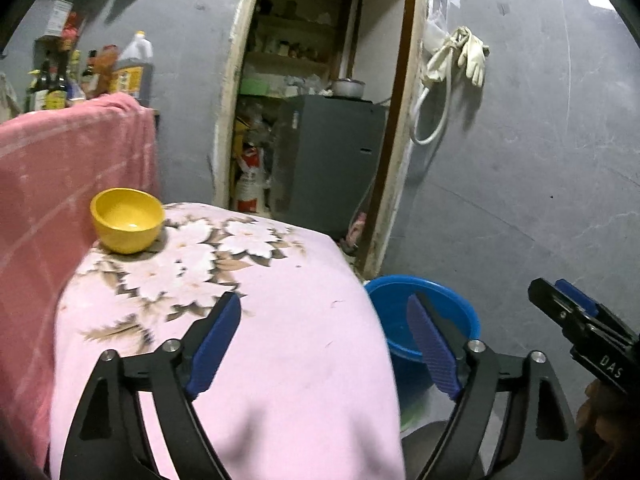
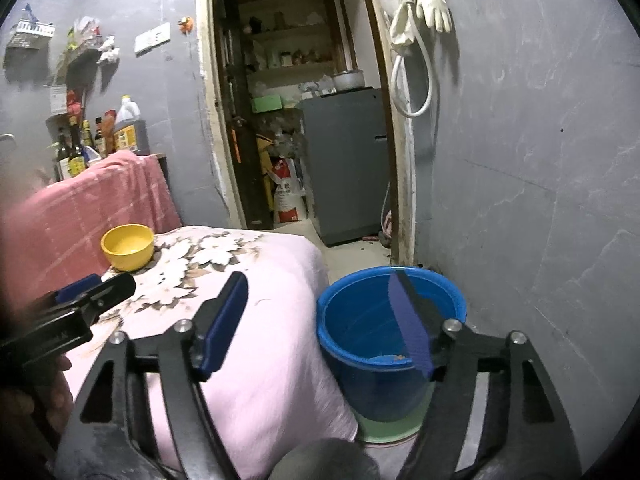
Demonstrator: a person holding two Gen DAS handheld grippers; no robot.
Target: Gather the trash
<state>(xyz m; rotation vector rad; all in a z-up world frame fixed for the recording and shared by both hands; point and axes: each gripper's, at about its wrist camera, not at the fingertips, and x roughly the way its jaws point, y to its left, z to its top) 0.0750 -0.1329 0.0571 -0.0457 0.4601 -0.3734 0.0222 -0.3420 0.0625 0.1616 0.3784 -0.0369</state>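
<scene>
Nearest the lens in the left wrist view, the left gripper [image 1: 326,338] stands with its blue pads spread wide and nothing between them, low in the frame over the pink cloth [image 1: 280,340]. In the right wrist view the right gripper [image 2: 322,320] is likewise spread and empty, its left pad over the cloth and its right pad in front of the blue bucket [image 2: 352,344]. Each tool shows in the other's view at the frame edge.

No loose piece of trash can be seen on the flowered cloth. A few small orange-brown bits lie at the bottom of the bucket, low centre-right of the right wrist view; they are too small to identify. The bucket stands on the floor just beside the covered table, on something green.

A little farther, at middle left, a yellow bowl [image 2: 128,246] sits upright on the flowered part of the cloth; it looks empty.

If the bucket is the next thing to move, it looks like light, stiff plastic with a smooth, probably slippery wall. The rim is the sensible place to pinch, one pad inside and one outside; no handle is visible. The bowl would also take a rim pinch, and could tip if nudged.

Beyond, a doorway [image 2: 304,120] at upper centre opens onto shelves and a grey cabinet, and gloves [image 2: 424,4] hang on the wall at upper right.
</scene>
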